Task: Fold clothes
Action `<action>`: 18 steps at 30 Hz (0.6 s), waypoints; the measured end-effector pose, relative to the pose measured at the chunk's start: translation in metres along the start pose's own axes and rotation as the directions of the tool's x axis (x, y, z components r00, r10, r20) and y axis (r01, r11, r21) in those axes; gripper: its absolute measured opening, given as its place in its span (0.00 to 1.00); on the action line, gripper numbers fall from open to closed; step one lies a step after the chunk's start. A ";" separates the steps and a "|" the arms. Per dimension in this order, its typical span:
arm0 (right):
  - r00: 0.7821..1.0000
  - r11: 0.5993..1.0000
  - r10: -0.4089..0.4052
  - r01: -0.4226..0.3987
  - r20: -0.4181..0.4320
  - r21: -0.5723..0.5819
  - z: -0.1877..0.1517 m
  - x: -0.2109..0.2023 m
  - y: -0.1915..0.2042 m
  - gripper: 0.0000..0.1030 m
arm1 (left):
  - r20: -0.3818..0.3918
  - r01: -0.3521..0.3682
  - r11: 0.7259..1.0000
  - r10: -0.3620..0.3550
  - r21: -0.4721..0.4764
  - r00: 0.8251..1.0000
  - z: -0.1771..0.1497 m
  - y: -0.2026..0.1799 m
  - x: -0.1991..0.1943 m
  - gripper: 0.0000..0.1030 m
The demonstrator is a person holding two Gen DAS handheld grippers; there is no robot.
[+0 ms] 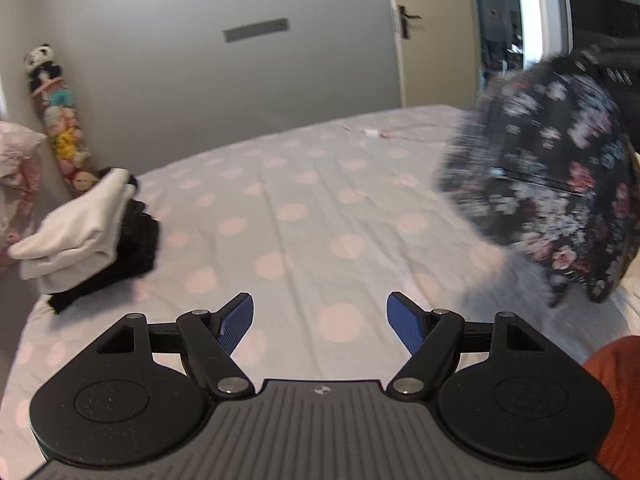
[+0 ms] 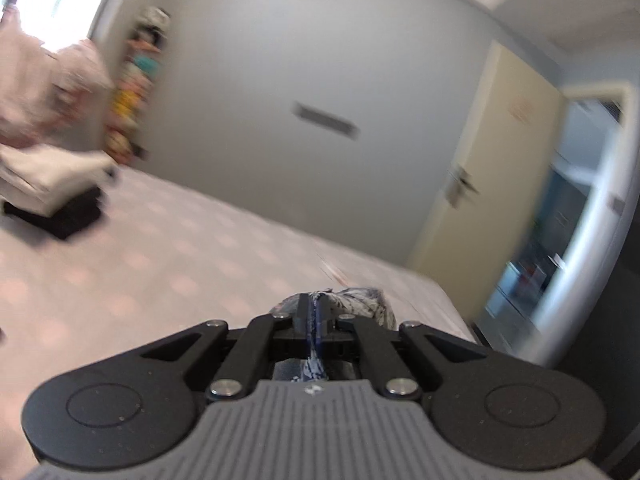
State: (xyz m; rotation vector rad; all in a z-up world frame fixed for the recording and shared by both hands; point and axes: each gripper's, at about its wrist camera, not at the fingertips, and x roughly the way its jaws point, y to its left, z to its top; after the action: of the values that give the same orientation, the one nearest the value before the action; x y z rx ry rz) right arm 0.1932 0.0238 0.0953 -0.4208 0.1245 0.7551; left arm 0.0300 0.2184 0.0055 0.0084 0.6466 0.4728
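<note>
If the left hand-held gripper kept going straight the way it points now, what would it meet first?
Most likely the bedsheet: the open left hand-held gripper points slightly down at bare polka-dot fabric. The folded clothes pile and the floral garment sit off to either side.

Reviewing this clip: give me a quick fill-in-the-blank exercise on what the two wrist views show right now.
1. The right gripper is shut on the dark ____ garment.
2. The left gripper is ____, with nothing between its pads.
3. The bed sheet is patterned with pink ____.
4. In the folded stack, the white clothes lie on top of ____ clothes.

Missing words: floral; open; dots; black
</note>
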 end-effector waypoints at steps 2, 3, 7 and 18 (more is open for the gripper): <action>0.996 0.997 0.073 -0.074 0.055 0.017 0.025 -0.001 0.026 0.02 | 0.018 -0.026 0.999 0.027 -0.020 0.999 0.001 0.014 -0.010 0.85; 0.991 0.993 0.110 -0.112 0.081 0.021 0.035 -0.003 0.039 0.02 | 0.024 -0.038 0.999 0.039 -0.030 0.999 0.001 0.021 -0.015 0.85; 0.952 0.965 0.256 -0.261 0.170 0.005 0.066 -0.014 0.091 0.02 | 0.036 -0.081 0.995 0.084 -0.064 0.996 -0.001 0.047 -0.030 0.85; 0.914 0.917 0.399 -0.398 -0.075 0.037 0.005 0.073 0.190 0.02 | -0.067 -0.111 0.993 0.108 -0.044 0.992 -0.021 0.086 -0.011 0.85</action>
State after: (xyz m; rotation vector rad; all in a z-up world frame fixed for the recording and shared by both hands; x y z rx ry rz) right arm 0.1150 0.1956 0.0192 -0.4106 0.3015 1.1392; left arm -0.0261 0.2881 0.0079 -0.0171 0.7004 0.5967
